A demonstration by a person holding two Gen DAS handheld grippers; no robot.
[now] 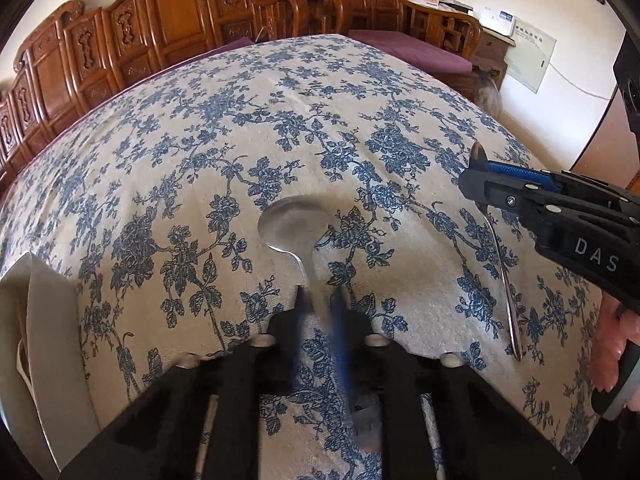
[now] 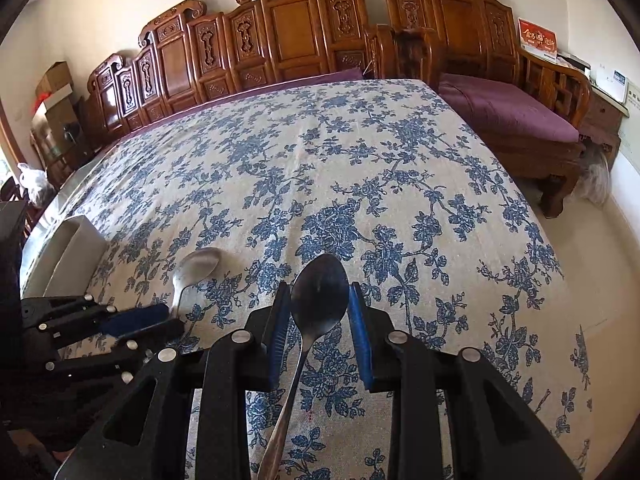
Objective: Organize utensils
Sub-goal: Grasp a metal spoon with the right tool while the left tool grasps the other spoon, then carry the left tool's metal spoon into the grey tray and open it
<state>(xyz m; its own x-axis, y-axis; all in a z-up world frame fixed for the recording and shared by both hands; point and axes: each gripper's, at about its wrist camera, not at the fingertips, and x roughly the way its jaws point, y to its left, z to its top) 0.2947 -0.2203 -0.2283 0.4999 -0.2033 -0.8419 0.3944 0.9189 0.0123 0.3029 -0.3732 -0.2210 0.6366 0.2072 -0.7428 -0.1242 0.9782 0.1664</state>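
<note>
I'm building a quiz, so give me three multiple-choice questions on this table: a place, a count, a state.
1. Where is the white box? A at the tablecloth's left edge; B on a chair; C between the spoons.
2. How many spoons show? A one; B two; C four.
3. The right gripper is: A open, empty; B shut on a spoon's bowl; C holding a fork.
1 A: it stands at the left edge. 2 B: left spoon, middle spoon. 3 B: pads clamp the bowl.
</note>
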